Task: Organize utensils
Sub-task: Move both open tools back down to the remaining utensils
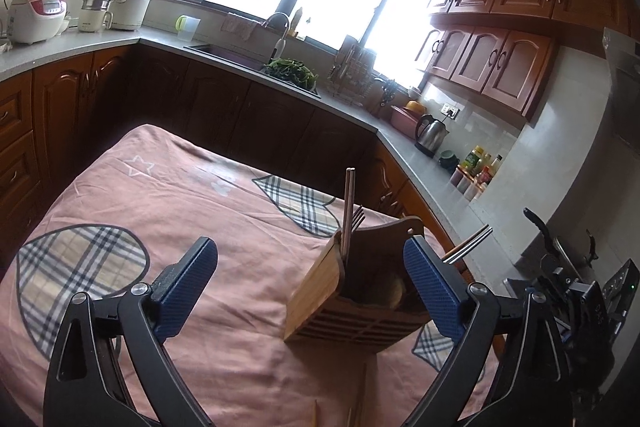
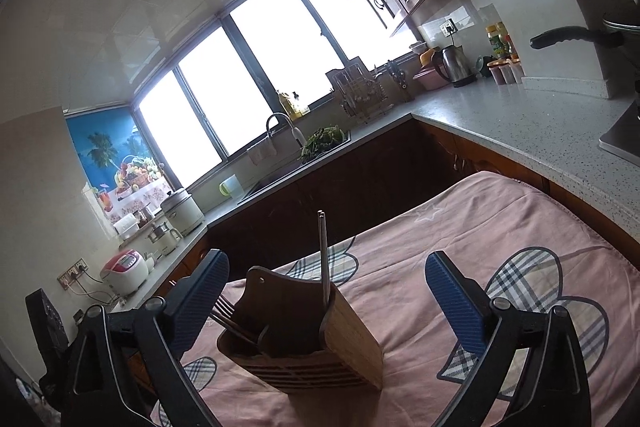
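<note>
A wooden utensil holder (image 1: 352, 303) stands on the pink cloth of the table (image 1: 160, 195). A pair of chopsticks (image 1: 349, 203) stands upright in it and a fork (image 1: 357, 217) leans beside them. More metal chopsticks (image 1: 468, 247) stick out behind my right pad. My left gripper (image 1: 310, 291) is open and empty, with the holder near its right pad. In the right wrist view the holder (image 2: 308, 343) sits between the pads, closer to the left one, with chopsticks (image 2: 324, 259) and a fork (image 2: 224, 307) in it. My right gripper (image 2: 328, 307) is open and empty.
Wooden stick tips (image 1: 356, 407) lie on the cloth at the bottom edge. Kitchen counters wrap around the table: a sink with greens (image 1: 292, 71), a kettle (image 1: 432, 133), condiment bottles (image 1: 476, 167), a rice cooker (image 1: 36, 17). The other gripper's body (image 1: 576, 307) is at the right.
</note>
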The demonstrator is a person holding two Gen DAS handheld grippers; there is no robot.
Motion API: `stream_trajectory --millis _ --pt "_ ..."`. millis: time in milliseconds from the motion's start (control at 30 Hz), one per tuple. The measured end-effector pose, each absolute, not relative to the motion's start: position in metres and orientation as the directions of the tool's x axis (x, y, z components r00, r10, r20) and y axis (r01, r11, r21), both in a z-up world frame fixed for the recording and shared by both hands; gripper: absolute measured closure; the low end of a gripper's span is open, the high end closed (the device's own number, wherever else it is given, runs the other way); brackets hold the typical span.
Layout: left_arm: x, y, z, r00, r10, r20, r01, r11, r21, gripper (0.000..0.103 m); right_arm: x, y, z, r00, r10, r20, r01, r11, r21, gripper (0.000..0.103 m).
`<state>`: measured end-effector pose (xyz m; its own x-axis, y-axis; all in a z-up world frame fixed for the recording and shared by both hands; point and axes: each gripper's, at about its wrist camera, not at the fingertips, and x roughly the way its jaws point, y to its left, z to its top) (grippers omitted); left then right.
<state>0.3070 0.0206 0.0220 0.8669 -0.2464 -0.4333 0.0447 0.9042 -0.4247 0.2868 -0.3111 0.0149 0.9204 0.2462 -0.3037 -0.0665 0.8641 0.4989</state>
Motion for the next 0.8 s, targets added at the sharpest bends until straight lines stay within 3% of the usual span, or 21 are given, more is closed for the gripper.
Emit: stream_trajectory --millis 800 --pt "0.221 0.025 -0.012 0.780 -0.248 -0.574 0.025 0.930 -0.367 0.005 0.201 -0.306 -0.015 0.848 0.293 -0.442 -0.056 0.879 0.474 0.003"
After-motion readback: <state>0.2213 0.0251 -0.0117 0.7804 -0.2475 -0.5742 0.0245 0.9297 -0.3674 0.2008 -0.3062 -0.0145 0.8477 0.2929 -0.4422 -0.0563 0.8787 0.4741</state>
